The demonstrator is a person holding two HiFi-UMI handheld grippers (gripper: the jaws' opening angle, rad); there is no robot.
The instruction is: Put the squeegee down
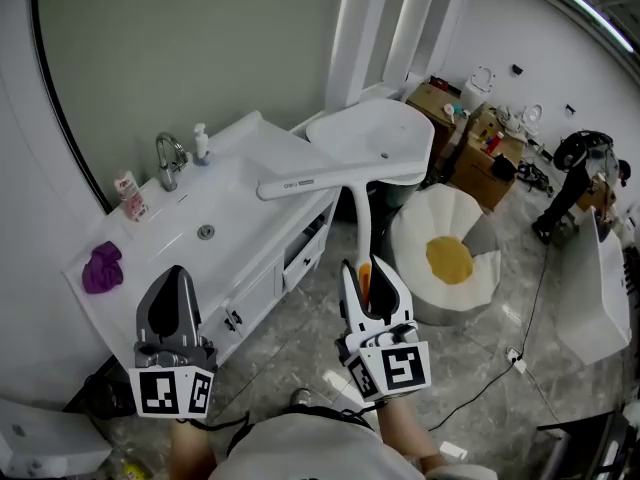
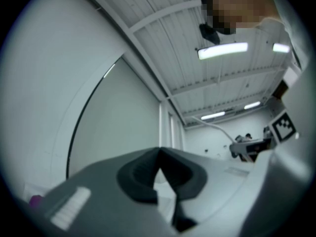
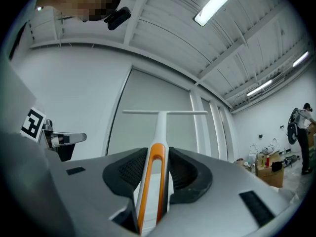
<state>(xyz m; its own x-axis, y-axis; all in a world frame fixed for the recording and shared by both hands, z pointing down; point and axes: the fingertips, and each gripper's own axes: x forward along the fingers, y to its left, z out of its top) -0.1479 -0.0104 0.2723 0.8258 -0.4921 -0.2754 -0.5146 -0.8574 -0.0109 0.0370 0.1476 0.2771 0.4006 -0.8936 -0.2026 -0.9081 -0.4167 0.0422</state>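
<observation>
Bathroom corner w/ grey marble-look floor [image 1: 300, 353]. White vanity desk [image 1: 255, 158] runs along the left wall under a big black-rimmed mirror [image 1: 180, 48]. On the desk's far side there's a chrome faucet [image 1: 168, 158], w/ a small soap bottle [image 1: 201, 141] just right of it and a pink-labelled tube [image 1: 128, 196] to its left nr the wall. A purple cloth [image 1: 102, 268] lies at the near-left end. Sink drain [image 1: 206, 232] sits btwn faucet and desk front.

Right tongs [image 3: 158, 154] are clamped on the squeegee [image 1: 340, 180]: the orange-trimmed handle end sits btwn the two dark pads, both pads pressing its sides. White shaft runs straight away from the tongs to the long white blade, which lies crosswise at the far end. Squeegee is held up in the air. In the head view the blade shows over the desk's right end, level w/ its top; can't tell if it touches.

Left tongs [image 2: 159, 154] are together at the tips, nothing btwn them. They're raised near-left, in front of the desk, well apart from the squeegee.

Far right bg: white petal-shaped cushion w/ yellow centre [image 1: 450, 258] on the floor, cardboard boxes [image 1: 480, 163] behind it, and a person [image 1: 580, 173] standing further off.
</observation>
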